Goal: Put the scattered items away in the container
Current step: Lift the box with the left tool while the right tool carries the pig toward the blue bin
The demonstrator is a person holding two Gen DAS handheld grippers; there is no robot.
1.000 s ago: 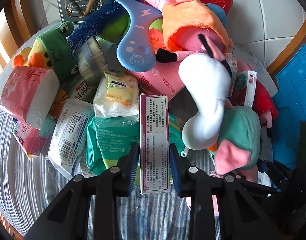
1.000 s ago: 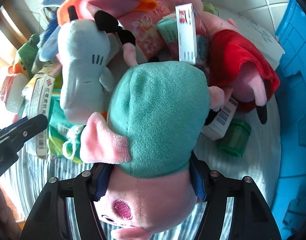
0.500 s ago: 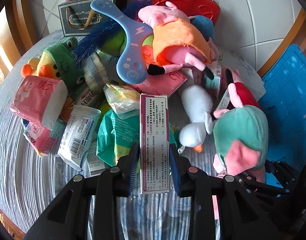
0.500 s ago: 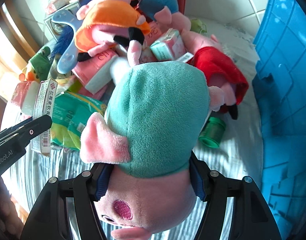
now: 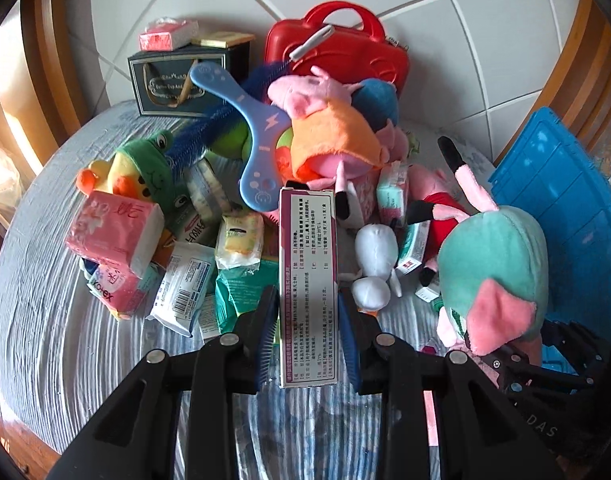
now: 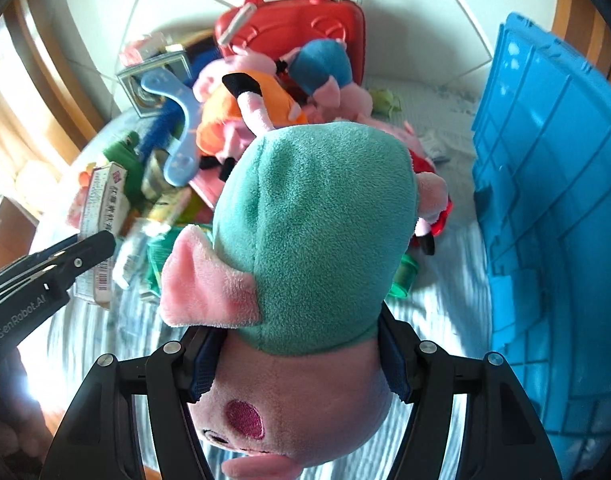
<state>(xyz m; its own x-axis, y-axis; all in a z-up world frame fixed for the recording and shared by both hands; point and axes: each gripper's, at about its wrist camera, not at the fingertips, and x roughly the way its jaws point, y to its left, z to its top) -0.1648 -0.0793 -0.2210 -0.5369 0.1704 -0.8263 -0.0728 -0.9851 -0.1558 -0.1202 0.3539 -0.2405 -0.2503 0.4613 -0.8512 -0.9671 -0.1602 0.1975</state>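
With 2 loads up, the right gripper clamped on the plush pig sits nearer the blue bin on its right, while the left gripper pinches a long box pointing straight ahead.

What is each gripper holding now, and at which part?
The left gripper grips the tall printed box by its lower long sides. The right gripper grips the plush pig at its head.

Right gripper clamped on teal-dressed pig plush, filling frame centre. Blue crate along right edge. Left gripper at left edge holding a printed box. Toy pile and red case upper centre.
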